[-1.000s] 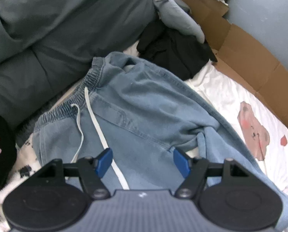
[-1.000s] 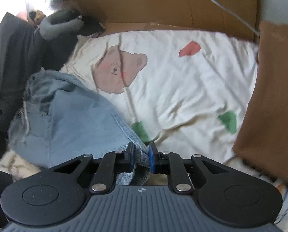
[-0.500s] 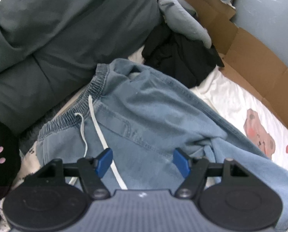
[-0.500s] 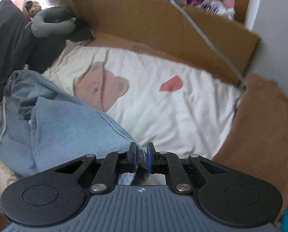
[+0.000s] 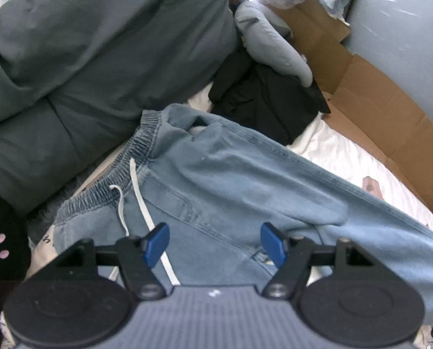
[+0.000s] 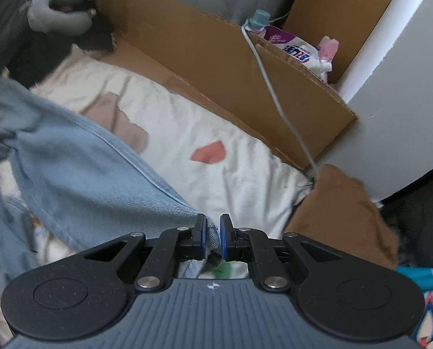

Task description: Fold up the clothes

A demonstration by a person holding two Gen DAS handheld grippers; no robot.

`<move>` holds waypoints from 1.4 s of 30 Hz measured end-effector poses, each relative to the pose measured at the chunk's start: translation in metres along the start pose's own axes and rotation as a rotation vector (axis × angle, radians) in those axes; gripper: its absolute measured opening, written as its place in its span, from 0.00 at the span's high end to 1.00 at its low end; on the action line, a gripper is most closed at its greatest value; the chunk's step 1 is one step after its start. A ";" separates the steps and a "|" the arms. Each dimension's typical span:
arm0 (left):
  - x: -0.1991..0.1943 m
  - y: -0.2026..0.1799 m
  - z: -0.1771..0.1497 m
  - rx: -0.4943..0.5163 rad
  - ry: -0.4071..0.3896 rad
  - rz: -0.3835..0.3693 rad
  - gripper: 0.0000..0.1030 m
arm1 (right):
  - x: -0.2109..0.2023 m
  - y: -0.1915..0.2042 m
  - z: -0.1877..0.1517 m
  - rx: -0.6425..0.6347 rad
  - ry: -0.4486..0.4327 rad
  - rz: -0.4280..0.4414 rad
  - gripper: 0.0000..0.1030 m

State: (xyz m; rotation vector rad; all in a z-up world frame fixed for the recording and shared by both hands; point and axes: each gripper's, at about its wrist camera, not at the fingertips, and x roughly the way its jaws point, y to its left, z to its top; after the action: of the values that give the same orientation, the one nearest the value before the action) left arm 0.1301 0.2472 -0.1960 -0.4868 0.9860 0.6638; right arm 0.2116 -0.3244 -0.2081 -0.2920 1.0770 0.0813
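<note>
Light blue denim trousers with an elastic waistband and a white drawstring lie on a white printed sheet. My left gripper hovers open over the trousers' upper part, below the waistband, with nothing between its blue pads. In the right wrist view, my right gripper is shut on the hem of one trouser leg and holds it lifted above the sheet. The leg stretches away to the left.
A grey duvet lies behind the waistband. Black clothing and a grey cushion sit at the back. Cardboard lines the wall, with a white cable over it. A brown cloth lies at the right.
My right gripper has risen and turned with the trouser hem in its grip, so the leg now hangs lifted off the sheet. The left gripper has drifted slightly and stays open.
</note>
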 end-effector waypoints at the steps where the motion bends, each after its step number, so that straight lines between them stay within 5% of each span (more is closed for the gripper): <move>1: 0.000 0.001 0.000 0.000 0.001 0.003 0.30 | 0.004 0.000 0.000 0.000 0.011 -0.007 0.92; 14: 0.033 0.000 0.030 0.003 0.025 0.035 0.30 | 0.044 -0.011 -0.006 0.117 0.040 -0.038 0.91; 27: 0.105 -0.032 0.065 0.035 0.011 0.004 0.30 | 0.098 -0.010 -0.021 0.079 0.020 -0.024 0.91; 42: 0.222 -0.008 0.120 -0.237 -0.015 -0.065 0.30 | 0.153 -0.025 -0.025 0.091 -0.065 -0.019 0.91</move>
State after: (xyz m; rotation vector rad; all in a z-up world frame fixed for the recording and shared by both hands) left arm 0.2929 0.3825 -0.3331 -0.7180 0.8778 0.7285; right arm 0.2680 -0.3666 -0.3484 -0.2168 1.0105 0.0244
